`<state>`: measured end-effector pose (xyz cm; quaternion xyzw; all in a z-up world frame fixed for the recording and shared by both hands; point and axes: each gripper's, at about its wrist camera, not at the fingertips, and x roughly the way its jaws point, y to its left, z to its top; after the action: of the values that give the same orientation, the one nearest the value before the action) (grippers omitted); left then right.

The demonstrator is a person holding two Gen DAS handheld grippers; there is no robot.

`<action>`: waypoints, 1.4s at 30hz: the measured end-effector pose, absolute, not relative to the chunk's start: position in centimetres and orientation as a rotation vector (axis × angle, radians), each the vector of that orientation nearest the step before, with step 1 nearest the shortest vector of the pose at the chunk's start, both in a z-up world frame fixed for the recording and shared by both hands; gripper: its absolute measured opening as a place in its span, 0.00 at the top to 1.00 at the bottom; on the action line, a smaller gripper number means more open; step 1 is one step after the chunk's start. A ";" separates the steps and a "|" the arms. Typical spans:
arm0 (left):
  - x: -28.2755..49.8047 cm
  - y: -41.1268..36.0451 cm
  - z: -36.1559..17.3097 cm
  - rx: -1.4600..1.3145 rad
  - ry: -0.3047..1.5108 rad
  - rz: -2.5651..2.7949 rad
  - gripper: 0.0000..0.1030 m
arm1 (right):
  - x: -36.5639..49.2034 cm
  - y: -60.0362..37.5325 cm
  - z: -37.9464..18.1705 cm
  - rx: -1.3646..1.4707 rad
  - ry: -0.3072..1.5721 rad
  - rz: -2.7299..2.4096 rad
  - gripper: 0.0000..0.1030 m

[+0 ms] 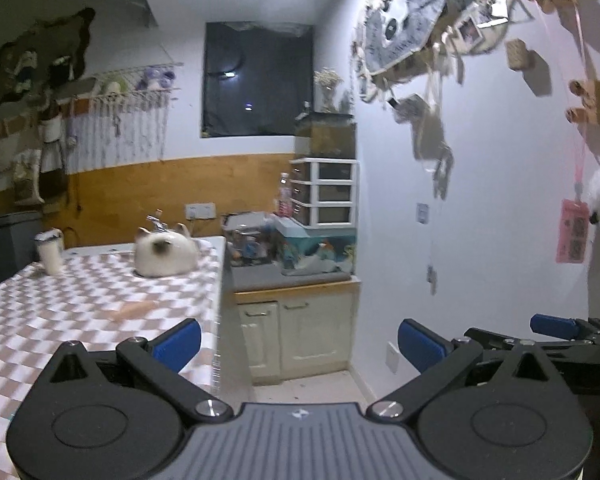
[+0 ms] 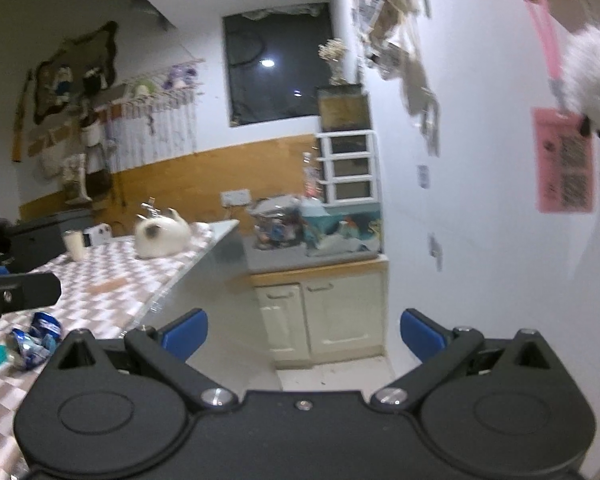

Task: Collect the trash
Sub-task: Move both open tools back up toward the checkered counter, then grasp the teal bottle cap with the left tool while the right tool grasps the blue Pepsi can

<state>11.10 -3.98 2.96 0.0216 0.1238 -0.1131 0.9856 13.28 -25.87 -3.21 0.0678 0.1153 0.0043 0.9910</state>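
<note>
Here both grippers' fingers (image 1: 180, 342) gape, empty.

Both the left gripper (image 1: 299, 342) and right gripper (image 2: 304, 334) have matte black linkages, silver screws and blue finger pads (image 1: 420, 344).

Matt checked cloth covers the table (image 2: 112, 264); left of the right gripper (image 2: 303, 334) lies a glossy crumpled foil wrapper (image 2: 34, 340).

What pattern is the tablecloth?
Brown and white checks on the tablecloth, clearest in the left wrist view.
</note>
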 end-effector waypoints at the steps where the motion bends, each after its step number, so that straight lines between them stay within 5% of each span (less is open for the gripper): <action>1: 11.0 -3.3 3.3 0.042 0.247 -0.219 0.00 | 13.3 -25.3 -2.9 0.134 0.228 0.021 0.00; 19: 11.7 13.7 5.4 0.057 0.258 0.029 0.00 | 17.7 -14.0 -0.4 0.029 0.253 0.337 0.00; 42: 18.7 24.2 -5.2 0.032 0.616 -0.134 0.00 | 31.5 -0.8 -2.3 0.030 0.439 0.864 0.00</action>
<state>18.67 24.21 -5.19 0.0158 0.3030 -0.0657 0.9506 31.50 -0.85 -2.25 0.0147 0.2110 0.4153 0.8848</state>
